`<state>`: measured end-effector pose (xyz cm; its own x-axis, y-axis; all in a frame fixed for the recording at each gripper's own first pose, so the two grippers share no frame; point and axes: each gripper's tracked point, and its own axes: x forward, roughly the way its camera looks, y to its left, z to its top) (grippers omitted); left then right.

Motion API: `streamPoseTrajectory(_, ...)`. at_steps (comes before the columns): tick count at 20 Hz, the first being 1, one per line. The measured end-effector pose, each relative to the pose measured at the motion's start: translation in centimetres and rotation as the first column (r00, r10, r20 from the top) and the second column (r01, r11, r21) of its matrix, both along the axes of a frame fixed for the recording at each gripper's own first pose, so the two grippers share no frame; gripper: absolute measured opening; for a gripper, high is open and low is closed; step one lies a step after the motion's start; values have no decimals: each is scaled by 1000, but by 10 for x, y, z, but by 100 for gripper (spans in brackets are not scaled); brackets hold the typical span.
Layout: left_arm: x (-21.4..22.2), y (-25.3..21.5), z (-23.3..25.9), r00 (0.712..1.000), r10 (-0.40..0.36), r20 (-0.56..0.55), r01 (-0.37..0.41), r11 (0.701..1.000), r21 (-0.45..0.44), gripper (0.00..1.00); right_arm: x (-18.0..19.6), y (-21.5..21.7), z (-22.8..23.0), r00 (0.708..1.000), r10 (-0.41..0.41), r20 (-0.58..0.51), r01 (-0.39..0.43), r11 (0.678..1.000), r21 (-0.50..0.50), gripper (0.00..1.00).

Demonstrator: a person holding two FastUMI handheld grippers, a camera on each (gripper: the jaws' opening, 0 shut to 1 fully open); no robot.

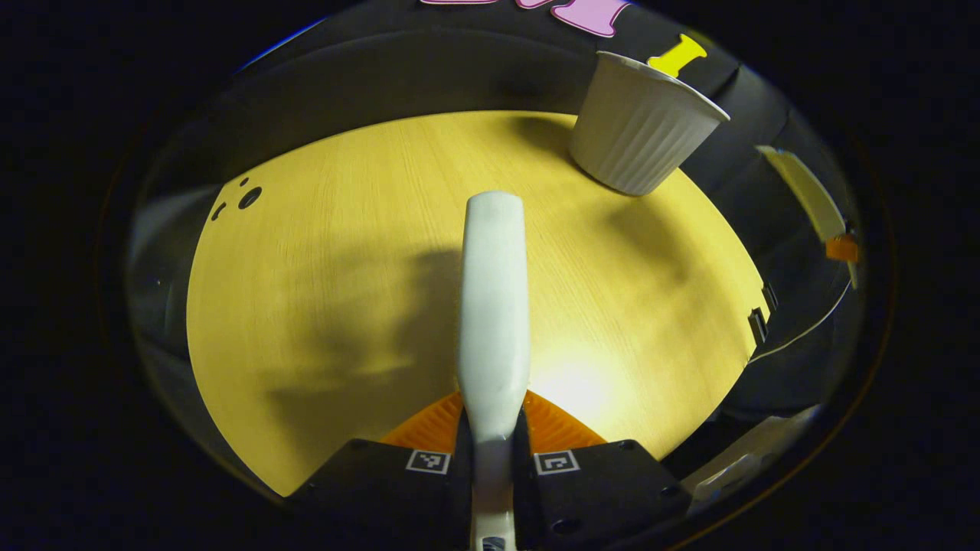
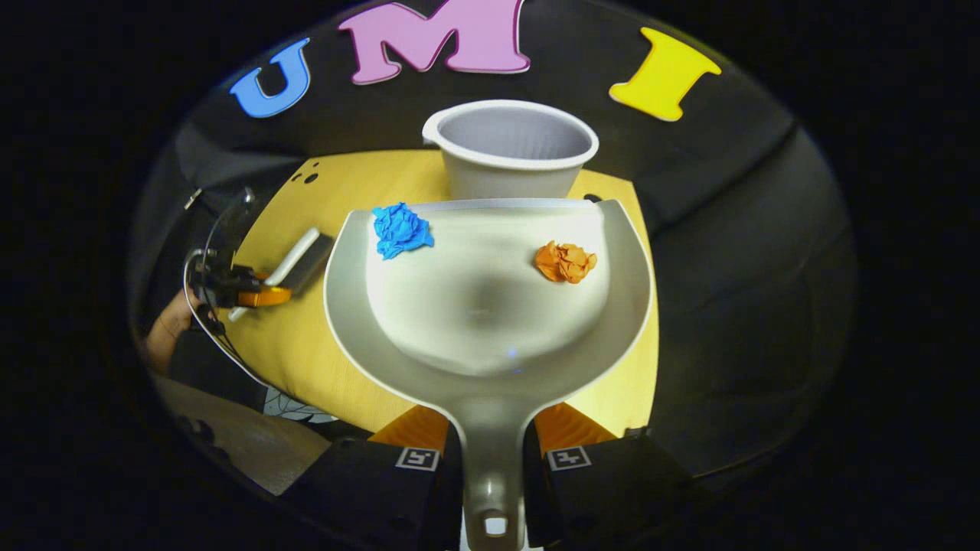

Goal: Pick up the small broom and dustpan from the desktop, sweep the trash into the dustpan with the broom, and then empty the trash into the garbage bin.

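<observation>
A pale wooden desktop (small dark holes, perhaps, near one corner).

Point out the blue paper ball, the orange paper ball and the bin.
blue paper ball (image 2: pixel 401 229), right gripper view, its middle.
orange paper ball (image 2: pixel 565 262), right gripper view, its middle.
bin (image 2: pixel 509 177), right gripper view, front wall.

Your dustpan carries two paper wads, one left and one right, with the garbage bin just behind its front edge.
</observation>
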<state>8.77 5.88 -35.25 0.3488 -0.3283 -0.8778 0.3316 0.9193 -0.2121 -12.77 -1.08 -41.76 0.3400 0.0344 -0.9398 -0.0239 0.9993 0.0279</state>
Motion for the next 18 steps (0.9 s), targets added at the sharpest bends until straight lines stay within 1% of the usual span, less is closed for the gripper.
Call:
streamPoseTrajectory(2,-5,2,-3,1000,0,-6,0,1000,-18,25,1,0,-6,1000,2,31,0,998,-64,36)
streamPoseTrajectory(4,-7,3,-5,1000,-10,-2,10,1000,-22,25,1,2,-11,998,6,55,-1,995,-100,36)
streamPoseTrajectory(8,-7,8,-7,1000,-3,-4,3,999,-34,25,-5,-5,-18,999,36,19,-32,981,-191,36)
streamPoseTrajectory(10,-6,8,-10,1000,-9,-1,9,999,-36,25,-3,-7,-14,999,39,-18,-42,975,-217,36)
streamPoseTrajectory(12,-7,6,-9,1000,-20,9,21,999,-25,25,-5,-9,-8,994,66,-86,-86,963,-257,36)
streamPoseTrajectory(13,-8,5,-8,1000,-21,10,21,999,-30,25,-7,-14,-4,989,82,-120,-113,954,-279,33)
streamPoseTrajectory(14,-9,5,-9,1000,-19,7,20,999,-40,25,-8,-18,1,984,95,-153,-138,944,-299,36)
streamPoseTrajectory(15,-9,7,-11,1000,-17,5,17,999,-43,25,-7,-20,4,977,106,-186,-161,936,-312,36)
streamPoseTrajectory(16,-8,8,-12,1000,-15,5,15,999,-44,24,-8,-22,8,969,116,-219,-184,928,-324,36)
streamPoseTrajectory(18,-5,9,-14,1000,-6,3,6,999,-46,25,-9,-30,22,947,147,-287,-248,900,-359,36)
